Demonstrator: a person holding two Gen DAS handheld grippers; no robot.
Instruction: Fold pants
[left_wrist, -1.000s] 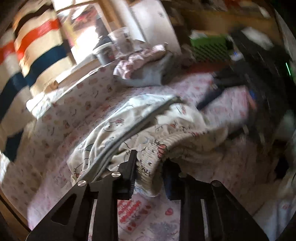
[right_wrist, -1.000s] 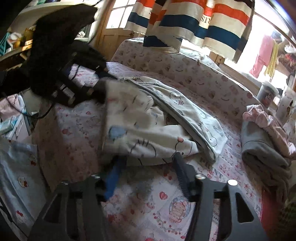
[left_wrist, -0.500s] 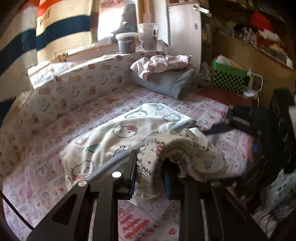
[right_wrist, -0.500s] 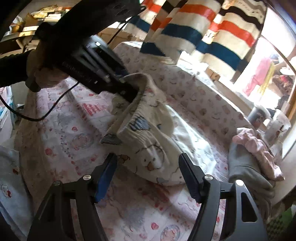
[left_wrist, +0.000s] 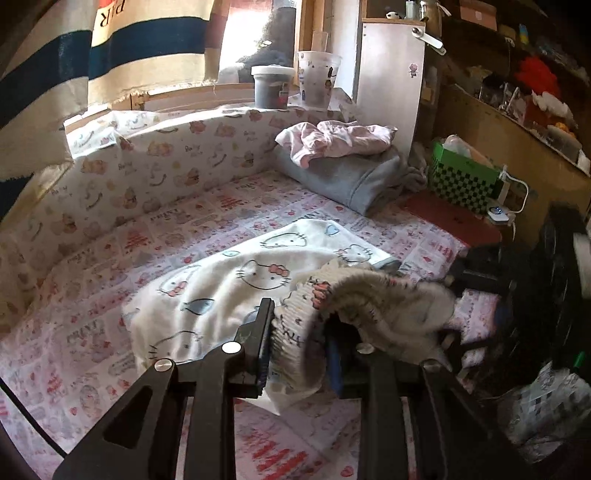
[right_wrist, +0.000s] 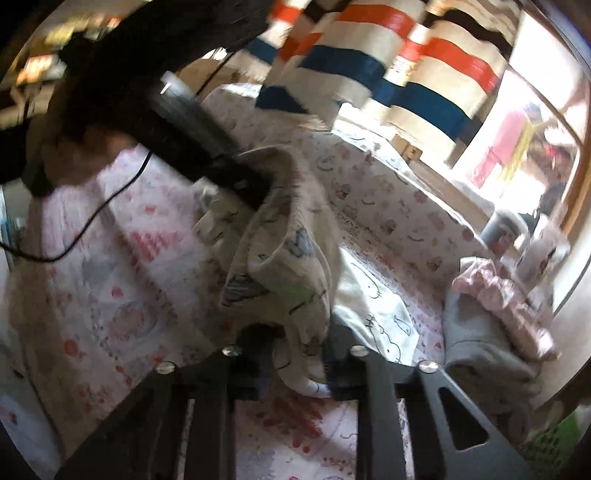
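Observation:
White cat-print pants (left_wrist: 229, 295) lie on the pink-patterned bed sheet (left_wrist: 92, 280). My left gripper (left_wrist: 299, 321) has the ribbed waistband between its pads and holds it lifted off the sheet; its jaws are easing open slightly. My right gripper (right_wrist: 299, 347) is closing on a hanging fold of the same pants (right_wrist: 280, 258), and the fabric is pinched between its pads. The cloth stretches between the two grippers. In the right wrist view the left gripper (right_wrist: 240, 181) grips the far upper end. The right gripper (left_wrist: 480, 280) shows dark and blurred at the right of the left wrist view.
A folded grey garment (left_wrist: 343, 181) with a pink cloth (left_wrist: 332, 140) on top lies at the bed's far corner. Beside it stands a green checkered box (left_wrist: 461, 181). Two cups (left_wrist: 271, 86) sit on the sill above a padded bed wall (left_wrist: 166, 158). A striped curtain (right_wrist: 406, 85) hangs behind.
The right gripper's jaws have closed from wide open onto the pants' fold. The left gripper has rolled level and lifted the waistband higher, pulling the cloth up between the two.

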